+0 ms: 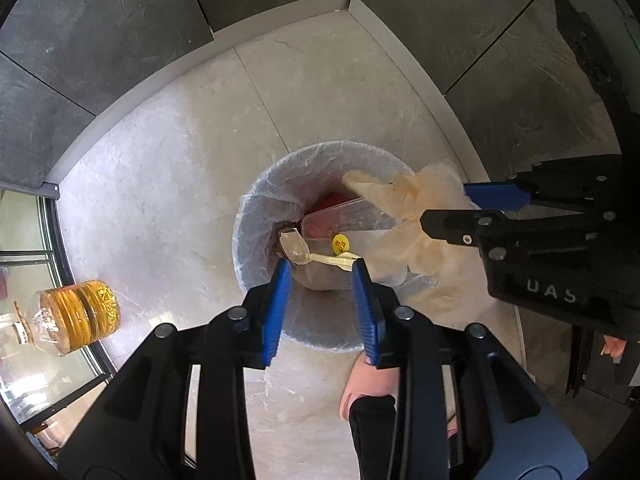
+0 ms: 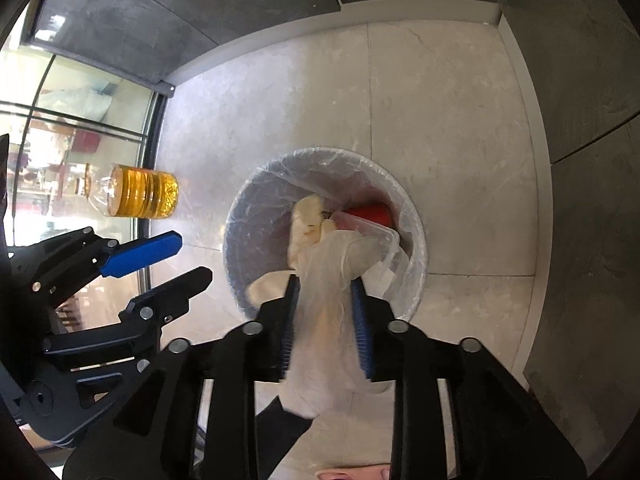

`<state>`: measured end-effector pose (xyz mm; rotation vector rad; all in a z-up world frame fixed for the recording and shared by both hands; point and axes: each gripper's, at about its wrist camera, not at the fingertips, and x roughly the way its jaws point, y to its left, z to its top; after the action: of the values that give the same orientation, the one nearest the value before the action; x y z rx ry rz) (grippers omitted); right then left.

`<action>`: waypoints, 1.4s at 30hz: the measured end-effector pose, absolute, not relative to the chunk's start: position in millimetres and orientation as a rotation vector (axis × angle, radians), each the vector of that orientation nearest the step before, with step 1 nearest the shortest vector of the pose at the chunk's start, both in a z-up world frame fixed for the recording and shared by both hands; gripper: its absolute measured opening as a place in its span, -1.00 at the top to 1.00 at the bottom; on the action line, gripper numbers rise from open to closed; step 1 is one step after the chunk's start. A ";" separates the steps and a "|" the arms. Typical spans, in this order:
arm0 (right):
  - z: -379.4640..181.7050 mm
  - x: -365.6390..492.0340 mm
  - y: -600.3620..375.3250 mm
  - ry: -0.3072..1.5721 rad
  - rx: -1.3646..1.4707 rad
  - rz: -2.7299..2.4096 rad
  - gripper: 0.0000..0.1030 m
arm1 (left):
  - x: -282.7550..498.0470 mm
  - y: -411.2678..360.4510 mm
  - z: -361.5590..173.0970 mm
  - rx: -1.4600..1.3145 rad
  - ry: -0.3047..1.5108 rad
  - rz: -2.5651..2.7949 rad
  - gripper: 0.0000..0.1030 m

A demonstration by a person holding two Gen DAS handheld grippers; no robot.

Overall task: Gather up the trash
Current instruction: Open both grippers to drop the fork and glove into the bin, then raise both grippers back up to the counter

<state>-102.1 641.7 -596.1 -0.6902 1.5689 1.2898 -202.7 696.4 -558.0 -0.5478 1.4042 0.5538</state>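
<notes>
Left claw parted above the lined bin on the floor, a plastic spoon spanning between its 2 blue tips over the opening; whether gripped or merely seen behind the tips, cannot tell. Right claw clenched on a crumpled, stained glove hanging over the bin's near rim, above a clear tub and red cup inside. Off to the bin's left on the floor by the glass, a bottle of amber liquid.

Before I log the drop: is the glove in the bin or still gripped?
Still gripped. The right gripper pinches the disposable glove between its blue pads, and it dangles over the lined trash bin.
</notes>
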 end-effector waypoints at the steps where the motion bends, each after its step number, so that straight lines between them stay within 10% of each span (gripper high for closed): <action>1: -594.5 -101.3 641.0 1.564 -0.688 1.289 0.20 | -203.1 696.8 -556.6 -0.552 1.401 0.556 0.40; 15: -544.3 -77.5 619.1 1.529 -0.569 1.232 0.11 | -212.6 693.5 -515.0 -0.551 1.364 0.599 0.28; 42: -82.9 -46.7 275.2 0.875 -0.113 0.950 -0.66 | -111.6 479.5 -105.4 -0.044 0.885 0.183 -0.87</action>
<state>-46.7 275.2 -82.9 -0.1134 0.8754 0.9501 -111.6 479.5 -105.4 -0.0444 0.8851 0.1827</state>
